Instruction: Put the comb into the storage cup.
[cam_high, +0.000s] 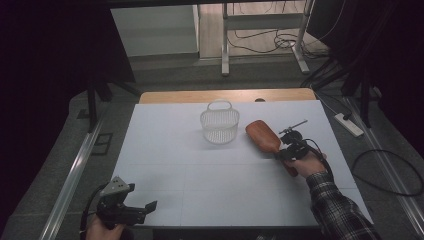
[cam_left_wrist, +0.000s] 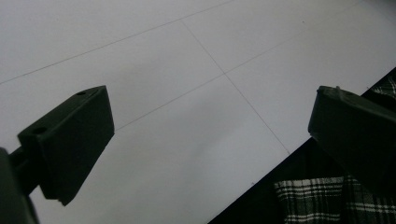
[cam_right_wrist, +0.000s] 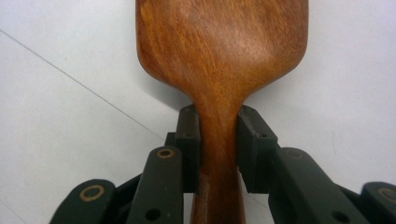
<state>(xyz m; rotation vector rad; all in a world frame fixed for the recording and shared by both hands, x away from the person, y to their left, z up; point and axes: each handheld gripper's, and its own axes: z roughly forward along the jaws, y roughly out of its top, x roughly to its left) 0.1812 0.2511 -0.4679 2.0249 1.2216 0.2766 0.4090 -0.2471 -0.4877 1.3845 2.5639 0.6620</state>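
Note:
A brown wooden spatula (cam_high: 263, 136) lies on the white table (cam_high: 220, 190), right of centre, its blade pointing toward a white mesh basket (cam_high: 220, 123). My right gripper (cam_high: 285, 150) is shut on the spatula's neck just behind the blade; in the right gripper view the pads (cam_right_wrist: 189, 140) press both sides of the wooden handle (cam_right_wrist: 219, 135). My left gripper (cam_high: 140, 210) rests near the table's front left corner, jaws wide apart with bare table between them in the left gripper view (cam_left_wrist: 205, 140).
The basket with its loop handle stands at the table's middle back. A wooden strip (cam_high: 225, 95) borders the far edge. Metal rails (cam_high: 75, 175) run along both sides of the table. A plaid sleeve (cam_high: 335, 205) comes in from the lower right.

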